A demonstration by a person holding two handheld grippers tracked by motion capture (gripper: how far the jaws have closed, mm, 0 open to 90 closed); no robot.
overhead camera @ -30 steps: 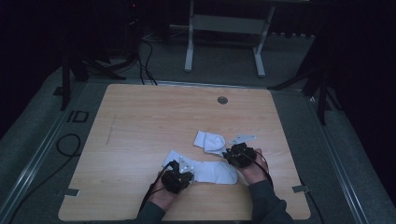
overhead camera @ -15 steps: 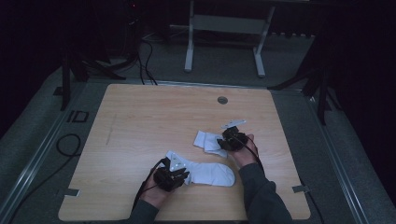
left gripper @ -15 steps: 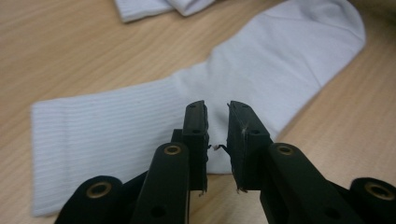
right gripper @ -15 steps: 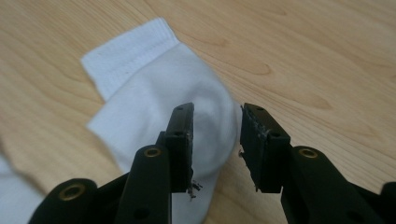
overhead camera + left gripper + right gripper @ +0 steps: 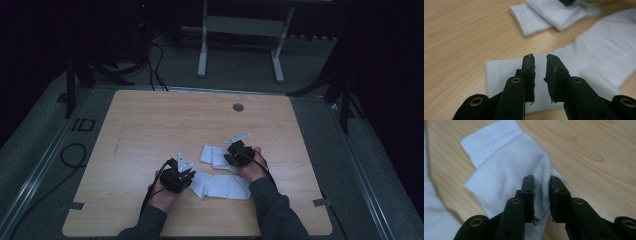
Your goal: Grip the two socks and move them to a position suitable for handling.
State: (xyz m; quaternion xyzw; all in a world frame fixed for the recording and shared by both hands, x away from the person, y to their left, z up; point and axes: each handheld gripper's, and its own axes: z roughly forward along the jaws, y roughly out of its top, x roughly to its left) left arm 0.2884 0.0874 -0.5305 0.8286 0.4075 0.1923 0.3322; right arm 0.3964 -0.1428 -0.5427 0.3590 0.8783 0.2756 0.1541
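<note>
Two white socks lie on the wooden table [image 5: 150, 130]. The long flat sock [image 5: 222, 185] [image 5: 604, 50] stretches between the person's hands. My left gripper [image 5: 189, 176] [image 5: 540, 58] hovers over its ribbed cuff, jaws a narrow gap apart with nothing between them. The folded sock [image 5: 211, 155] [image 5: 554, 15] [image 5: 504, 170] lies just beyond it. My right gripper [image 5: 227, 156] [image 5: 541, 180] is at the folded sock's near right edge, and a ridge of its fabric is pinched between the jaws. A strip of the flat sock [image 5: 431, 220] shows at the left edge of the right gripper view.
A round cable hole [image 5: 238, 107] sits near the table's far edge. Bare wood spreads to the left and far side. Beyond the table are a grey metal stand [image 5: 240, 25] and cables on the floor [image 5: 155, 55].
My right gripper has moved from the flat sock's right end, away and leftward, onto the folded sock. My left gripper has shifted slightly left along the flat sock's cuff.
</note>
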